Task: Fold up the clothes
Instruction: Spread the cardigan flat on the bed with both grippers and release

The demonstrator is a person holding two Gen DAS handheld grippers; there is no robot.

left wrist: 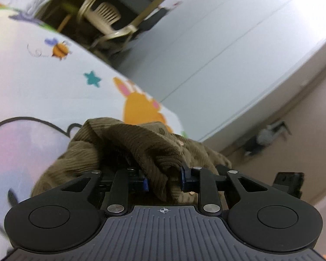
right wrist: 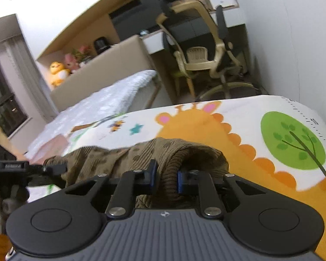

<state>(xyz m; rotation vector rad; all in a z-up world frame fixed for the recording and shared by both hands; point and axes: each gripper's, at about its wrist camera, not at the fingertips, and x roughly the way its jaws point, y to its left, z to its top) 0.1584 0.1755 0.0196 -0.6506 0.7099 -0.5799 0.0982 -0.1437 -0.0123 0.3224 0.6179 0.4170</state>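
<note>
Left gripper (left wrist: 164,179): clamped on brown corduroy garment (left wrist: 141,143).
Right gripper (right wrist: 164,179): pinched a garment fold, above cartoon-print mat (right wrist: 250,117).

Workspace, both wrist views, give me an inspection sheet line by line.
Surface: cartoon-print play mat with giraffe, tree, star and bee.
Job's things: brown corduroy garment, bunched up on the mat.
Clutter: nothing seen on the mat besides the garment.
Grippers: left tongs shut on a garment fold; right tongs shut on a rolled edge.
Cables: nothing seen.
Surroundings: beige office chair, quilted bed, plush toys on a ledge, white wall.
</note>
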